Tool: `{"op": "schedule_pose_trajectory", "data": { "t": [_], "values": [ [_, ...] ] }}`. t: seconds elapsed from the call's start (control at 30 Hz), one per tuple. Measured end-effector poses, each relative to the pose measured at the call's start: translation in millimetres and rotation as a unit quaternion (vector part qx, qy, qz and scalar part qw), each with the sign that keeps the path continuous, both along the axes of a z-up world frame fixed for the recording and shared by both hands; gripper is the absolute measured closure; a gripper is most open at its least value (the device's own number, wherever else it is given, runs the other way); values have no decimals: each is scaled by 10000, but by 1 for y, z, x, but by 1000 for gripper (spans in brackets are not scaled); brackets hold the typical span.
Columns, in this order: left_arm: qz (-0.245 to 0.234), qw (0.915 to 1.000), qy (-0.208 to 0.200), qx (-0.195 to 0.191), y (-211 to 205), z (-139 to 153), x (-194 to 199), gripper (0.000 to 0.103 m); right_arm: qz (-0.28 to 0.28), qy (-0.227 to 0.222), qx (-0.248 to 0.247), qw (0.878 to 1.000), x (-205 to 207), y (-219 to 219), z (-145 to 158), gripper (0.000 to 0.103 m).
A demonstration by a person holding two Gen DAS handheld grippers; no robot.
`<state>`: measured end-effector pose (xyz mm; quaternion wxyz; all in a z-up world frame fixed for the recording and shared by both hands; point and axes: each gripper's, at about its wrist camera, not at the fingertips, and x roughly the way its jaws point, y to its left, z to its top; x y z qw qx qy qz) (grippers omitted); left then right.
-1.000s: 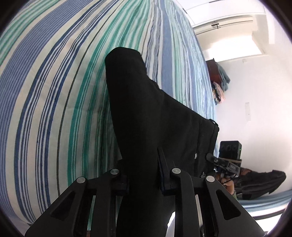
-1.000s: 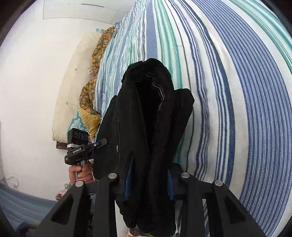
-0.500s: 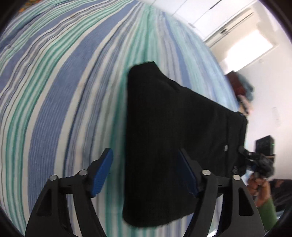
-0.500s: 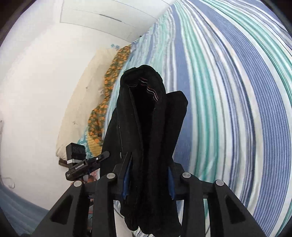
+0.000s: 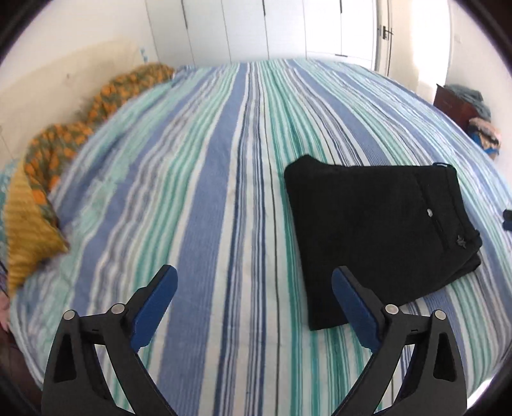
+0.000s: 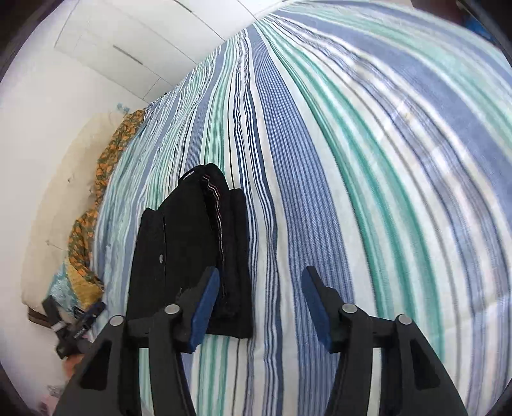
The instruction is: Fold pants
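Observation:
The black pants lie folded into a flat rectangle on the striped bed cover. My left gripper hovers to the left of the bundle, jaws opening wide, with only bedding between them. Seen from the right wrist, the same pants lie with the waistband seam facing up, left of my right gripper. Its jaws are opening too; the left blue pad overlaps the bundle's near edge, and nothing is between the pads.
Orange and yellow patterned pillows line the bed's left side by the wall. White wardrobe doors stand beyond the bed. A dark cabinet with piled clothes is at the right. The left gripper shows at the right wrist view's lower left.
Both grippers let go of the pants, opened and pulled back. The pants, held hanging before, now lie folded on the bed. The left gripper swung up and away to the left.

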<state>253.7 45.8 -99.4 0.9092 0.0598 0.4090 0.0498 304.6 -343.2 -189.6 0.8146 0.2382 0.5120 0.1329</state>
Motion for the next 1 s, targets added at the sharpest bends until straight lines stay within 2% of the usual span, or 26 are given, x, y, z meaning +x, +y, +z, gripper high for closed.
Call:
{"op": "schedule_pose_trajectory", "data": {
  "t": [0.03, 0.13, 0.2, 0.3, 0.4, 0.47, 0.6, 0.7, 0.87, 1.0],
  "values": [
    [72, 9997, -138, 193, -1, 7, -3, 4, 66, -98, -403, 9991, -5, 3, 12, 23],
    [386, 9971, -518, 391, -4, 19, -30, 1, 288, -402, -1249, 9909, -16, 16, 42, 5],
    [647, 9947, -624, 501, -10, 16, -47, 1, 356, -462, -1570, 9859, -31, 27, 53, 0],
    [831, 9944, -409, 505, -27, -4, -80, 1, 385, -470, -1873, 9804, -62, 54, 53, 0],
    [619, 9975, 325, 42, -40, -27, -107, 1, 390, -534, -1937, 9788, -108, 79, 33, 0],
    [507, 9964, 657, -189, -50, -33, -122, 1, 340, -536, -1903, 9797, -144, 94, 18, 0],
    [528, 9963, 528, -434, -56, -21, -151, 1, 200, -623, -1920, 9792, -202, 114, 3, 0],
    [489, 9969, 471, -392, -60, -14, -159, 1, 263, -889, -2144, 9723, -224, 121, 19, 0],
    [543, 9954, 539, -586, -56, -8, -165, 1, 407, -1297, -2556, 9572, -237, 134, 54, 0],
    [564, 9959, 508, -494, -56, -5, -171, 1, 412, -1372, -2512, 9573, -242, 141, 68, 0]
  ]
}}
